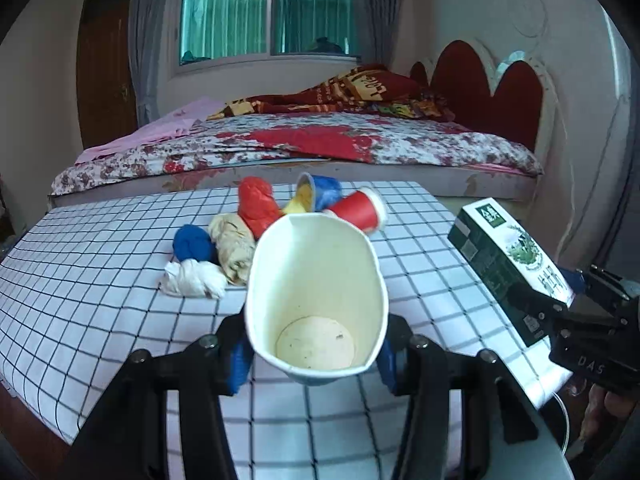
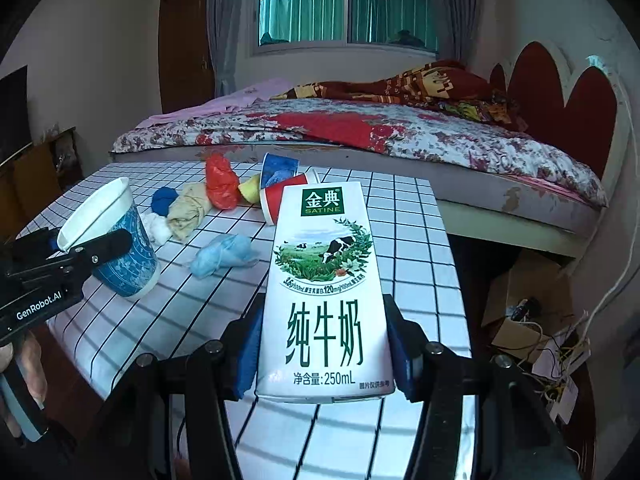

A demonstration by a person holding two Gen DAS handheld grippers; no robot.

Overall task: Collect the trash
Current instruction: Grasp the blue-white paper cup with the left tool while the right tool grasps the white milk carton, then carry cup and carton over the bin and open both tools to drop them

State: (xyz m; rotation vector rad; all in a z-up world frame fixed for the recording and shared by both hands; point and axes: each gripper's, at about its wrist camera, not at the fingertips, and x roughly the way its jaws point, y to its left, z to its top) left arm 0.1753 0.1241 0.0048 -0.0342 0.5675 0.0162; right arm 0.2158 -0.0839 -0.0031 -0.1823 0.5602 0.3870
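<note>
My left gripper (image 1: 316, 356) is shut on a white and blue paper cup (image 1: 316, 300), squeezed oval, its open mouth facing the camera; it also shows in the right wrist view (image 2: 116, 240). My right gripper (image 2: 324, 352) is shut on a white milk carton (image 2: 326, 280), held above the table's right edge; the carton also shows in the left wrist view (image 1: 508, 260). On the checked tablecloth (image 1: 80, 280) lies a heap of trash: a red bag (image 1: 258, 204), a blue wad (image 1: 194, 244), a beige wad (image 1: 234, 248), a white wad (image 1: 194, 280), a red cup (image 1: 358, 210) and a blue cup (image 1: 320, 192). A light blue wad (image 2: 224, 254) lies nearer.
A bed (image 1: 300, 140) with a flowered cover stands right behind the table. Cardboard boxes and cables (image 2: 532, 312) lie on the floor to the right of the table. A dark door (image 1: 106, 60) is at the back left.
</note>
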